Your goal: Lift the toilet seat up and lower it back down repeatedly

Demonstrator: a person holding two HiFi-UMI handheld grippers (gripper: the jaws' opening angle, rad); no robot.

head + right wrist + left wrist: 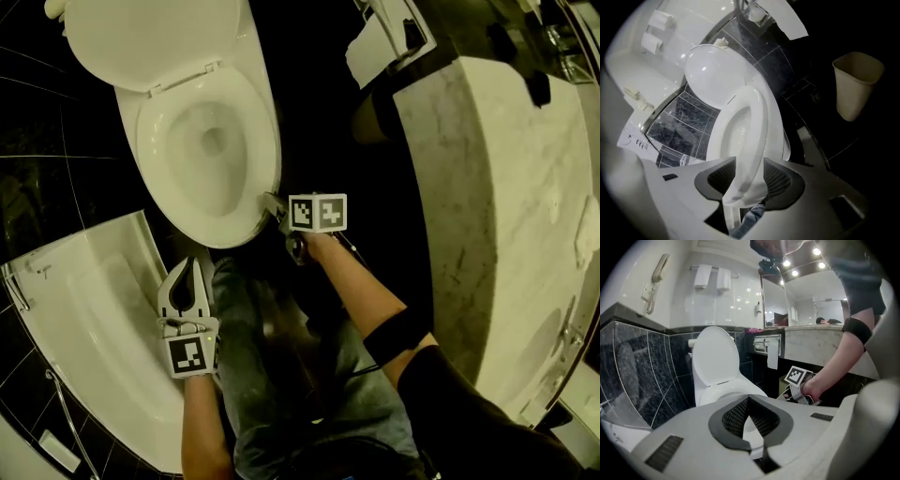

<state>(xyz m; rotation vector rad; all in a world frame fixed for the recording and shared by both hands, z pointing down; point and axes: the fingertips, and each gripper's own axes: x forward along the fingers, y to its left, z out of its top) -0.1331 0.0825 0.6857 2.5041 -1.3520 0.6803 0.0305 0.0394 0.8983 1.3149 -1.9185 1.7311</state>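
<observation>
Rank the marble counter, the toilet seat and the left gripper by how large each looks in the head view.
1. marble counter
2. toilet seat
3. left gripper, clearly the smallest even though it is probably nearer the camera

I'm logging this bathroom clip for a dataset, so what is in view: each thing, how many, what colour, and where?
toilet: one, white, between bathtub and counter
toilet seat: one, white, low over the bowl
lid: one, white, raised
bathtub: one, white, left of toilet in head view
counter: one, pale marble, right of toilet
toilet paper: one hanging sheet, white, under the counter edge
wall phone: one, cream, upper left wall
mirror: one, above counter
bin: one, beige, on dark floor
left gripper: one, white, fingers together, holding nothing
right gripper: one, white, fingers clamping the seat's front edge
</observation>
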